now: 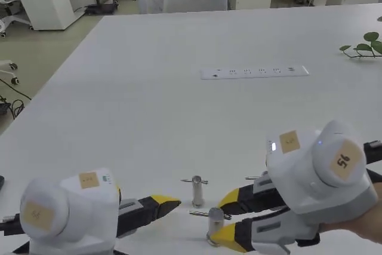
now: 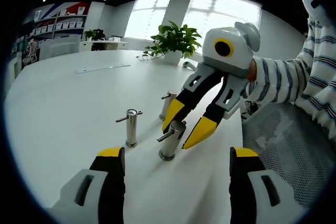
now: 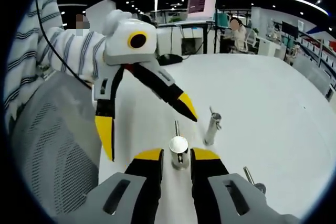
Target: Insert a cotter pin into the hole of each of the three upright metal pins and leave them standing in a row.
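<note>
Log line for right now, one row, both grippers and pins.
left gripper: jaws open, empty | right gripper: jaws flanking near pin, contact unclear | near pin: upright, cotter pin through | middle pin: upright

Bright, even light; fisheye edges curve strongly.

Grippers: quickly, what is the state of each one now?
Left gripper: open, holding nothing.
Right gripper: jaws either side of a metal pin; grip cannot be told.
</note>
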{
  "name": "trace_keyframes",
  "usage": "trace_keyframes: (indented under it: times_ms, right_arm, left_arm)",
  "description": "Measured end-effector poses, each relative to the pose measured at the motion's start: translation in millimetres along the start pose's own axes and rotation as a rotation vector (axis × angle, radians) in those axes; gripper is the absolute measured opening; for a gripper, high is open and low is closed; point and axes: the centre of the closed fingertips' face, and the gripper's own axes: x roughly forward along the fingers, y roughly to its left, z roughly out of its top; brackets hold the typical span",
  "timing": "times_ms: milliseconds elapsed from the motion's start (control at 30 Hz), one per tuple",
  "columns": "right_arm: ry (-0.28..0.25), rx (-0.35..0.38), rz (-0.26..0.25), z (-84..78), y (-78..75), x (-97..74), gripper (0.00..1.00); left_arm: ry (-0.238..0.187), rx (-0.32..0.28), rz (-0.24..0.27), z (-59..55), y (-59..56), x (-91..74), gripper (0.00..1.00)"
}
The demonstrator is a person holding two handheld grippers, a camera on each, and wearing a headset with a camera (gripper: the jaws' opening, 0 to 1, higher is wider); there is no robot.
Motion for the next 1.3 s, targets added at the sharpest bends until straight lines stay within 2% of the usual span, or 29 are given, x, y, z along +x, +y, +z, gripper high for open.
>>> trace_keyframes:
  times_ms: [200, 267, 300, 567, 667, 933, 1033, 1133, 1300]
  right_arm:
    - [0.000, -0.002, 0.007, -1.0, 0.3, 2.9, 0.19]
    - [0.000, 0.000, 0.005, -1.8, -0.8, 4.1, 0.17]
    - [-0.002, 0.001, 0.002, -2.0, -1.9, 4.7, 0.16]
    - [-0.031, 0.015, 0.006, -0.6, -2.6, 5.4, 0.15]
    - [-0.035, -0.030, -0.012, 0.8, -4.6, 4.5, 0.14]
    - [-0.024, -0.039, -0.028, -1.4, -6.1, 2.2, 0.13]
    - [-0.016, -0.046, -0.025, -4.9, -4.4, -2.8, 0.13]
    - [-0.019, -0.053, -0.022, -7.5, -3.0, -8.4, 0.12]
    - [-0.044, -0.040, -0.008, -12.3, -2.0, -22.5, 0.12]
  left_arm:
    - [0.009, -0.008, 0.013, -1.3, -4.4, -6.6, 0.91]
    - [0.025, -0.042, 0.015, -4.1, -6.3, -8.4, 0.95]
    - [0.023, -0.036, 0.014, -3.9, -6.6, -8.9, 0.97]
    - [0.023, -0.025, 0.031, -1.9, -5.6, -12.6, 0.96]
    - [0.033, -0.030, 0.043, -2.8, -5.2, -13.4, 0.95]
    - [0.025, -0.038, 0.063, 0.9, -3.9, -15.9, 0.96]
    - [0.027, -0.034, 0.066, 2.2, -4.8, -16.5, 0.96]
    - [0.054, -0.039, 0.081, -1.8, -3.0, -17.7, 0.95]
    - [0.047, -0.049, 0.094, -0.9, -1.0, -19.7, 0.93]
